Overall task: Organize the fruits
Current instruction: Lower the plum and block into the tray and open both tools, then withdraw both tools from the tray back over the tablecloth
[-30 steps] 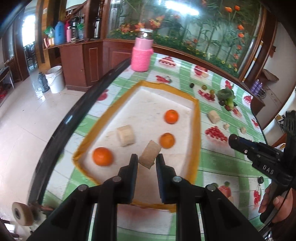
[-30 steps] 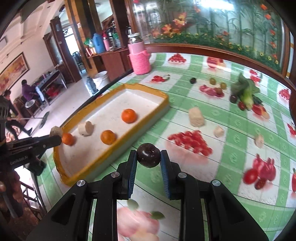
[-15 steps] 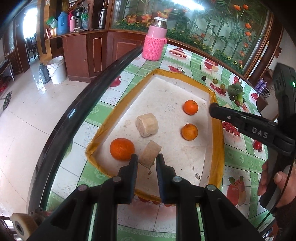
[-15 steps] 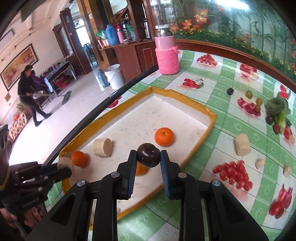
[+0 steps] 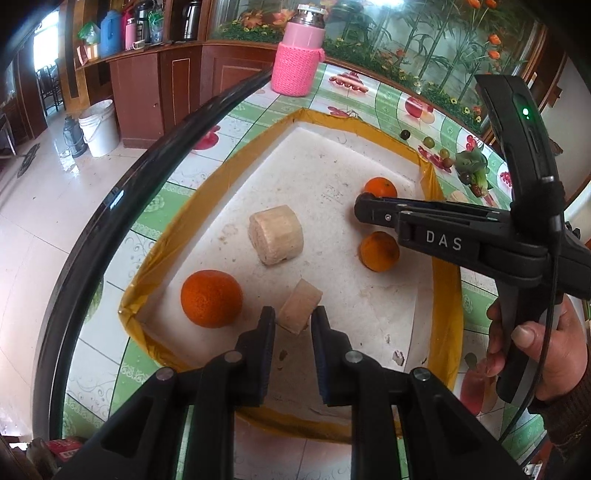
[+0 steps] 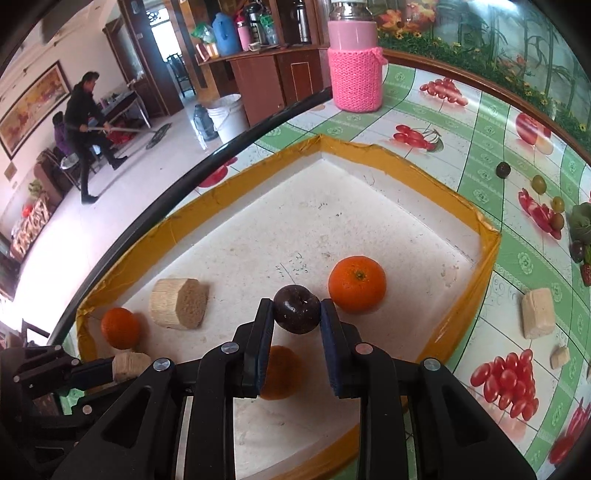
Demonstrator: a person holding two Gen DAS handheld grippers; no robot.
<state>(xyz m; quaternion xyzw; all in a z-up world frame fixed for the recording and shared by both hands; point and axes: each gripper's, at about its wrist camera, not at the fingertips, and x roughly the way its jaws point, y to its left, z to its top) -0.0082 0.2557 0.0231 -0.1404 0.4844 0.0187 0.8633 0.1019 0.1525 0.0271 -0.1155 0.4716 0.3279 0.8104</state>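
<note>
Two claws over the tray (image 6: 491, 254), left claw (image 5: 293, 321) clamping tan block (image 5: 300, 310) tilted lengthwise, right claw (image 6: 296, 314) clamping dark plum (image 6: 296, 309) stem-up

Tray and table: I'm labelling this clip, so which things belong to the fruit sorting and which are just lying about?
Job:
yellow-edged tray
dark plum in right gripper
beige chunk in left gripper
three oranges and a beige block in the tray

Lying about:
pink knitted jar
white bucket
blue jug

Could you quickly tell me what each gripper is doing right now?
Left gripper: shut on a tan block.
Right gripper: shut on a dark plum.
</note>
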